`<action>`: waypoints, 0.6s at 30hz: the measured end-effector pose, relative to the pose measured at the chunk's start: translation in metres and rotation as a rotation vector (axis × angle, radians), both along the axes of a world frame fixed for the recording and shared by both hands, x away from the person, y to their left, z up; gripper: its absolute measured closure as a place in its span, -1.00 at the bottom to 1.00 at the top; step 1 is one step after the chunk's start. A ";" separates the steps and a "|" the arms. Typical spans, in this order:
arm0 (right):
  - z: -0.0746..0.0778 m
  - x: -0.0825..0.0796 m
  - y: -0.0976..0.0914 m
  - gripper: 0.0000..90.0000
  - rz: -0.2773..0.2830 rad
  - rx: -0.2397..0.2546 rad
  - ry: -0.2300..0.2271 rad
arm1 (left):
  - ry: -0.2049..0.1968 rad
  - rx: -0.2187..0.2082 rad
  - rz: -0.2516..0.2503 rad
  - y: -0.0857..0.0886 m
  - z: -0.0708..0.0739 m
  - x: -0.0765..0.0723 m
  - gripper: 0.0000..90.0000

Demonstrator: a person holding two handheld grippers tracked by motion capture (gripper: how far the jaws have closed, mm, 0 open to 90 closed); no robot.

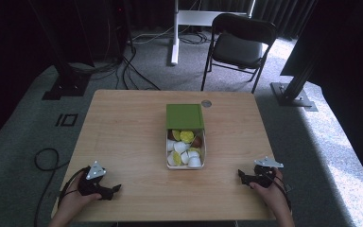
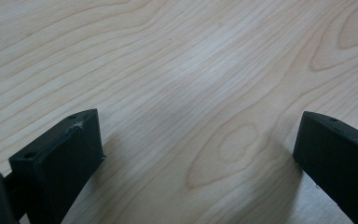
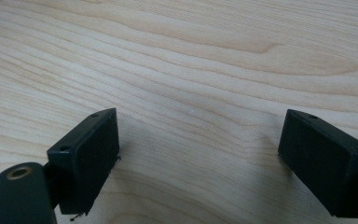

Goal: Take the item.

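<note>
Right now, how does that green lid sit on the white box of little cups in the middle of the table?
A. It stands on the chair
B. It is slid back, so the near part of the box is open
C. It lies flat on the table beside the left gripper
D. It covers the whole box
B: in the high view the green lid covers only the far end of the white box, and the cups show in the near part.

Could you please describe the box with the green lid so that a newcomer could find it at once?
Start at the wooden table; the white box sits at its middle, its green lid slid toward the far edge. It alone holds things: small white, yellow and brown capsules.
</note>
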State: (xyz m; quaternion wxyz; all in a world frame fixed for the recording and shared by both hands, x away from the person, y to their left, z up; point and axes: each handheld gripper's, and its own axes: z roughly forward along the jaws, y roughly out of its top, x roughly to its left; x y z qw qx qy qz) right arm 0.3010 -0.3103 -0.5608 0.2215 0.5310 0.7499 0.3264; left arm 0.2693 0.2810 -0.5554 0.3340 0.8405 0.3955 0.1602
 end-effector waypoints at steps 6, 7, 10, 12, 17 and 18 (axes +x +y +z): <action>0.000 0.000 0.000 -0.73 0.000 0.000 0.000 | 0.005 -0.004 -0.010 -0.008 0.001 0.002 -0.95; 0.000 0.000 0.000 -0.73 0.000 0.000 0.000 | 0.001 -0.005 -0.007 -0.009 0.002 0.002 -0.95; 0.000 0.000 0.000 -0.73 0.000 0.000 0.000 | -0.004 -0.023 -0.008 -0.010 0.006 0.004 -0.95; 0.000 0.000 0.000 -0.73 0.000 0.000 0.000 | -0.011 -0.035 -0.005 -0.012 0.009 0.005 -0.95; 0.000 0.000 0.000 -0.73 0.000 0.000 0.000 | -0.033 -0.058 0.002 -0.014 0.018 0.008 -0.95; 0.000 0.000 0.000 -0.73 0.000 0.000 0.000 | -0.039 -0.054 -0.001 -0.014 0.020 0.009 -0.95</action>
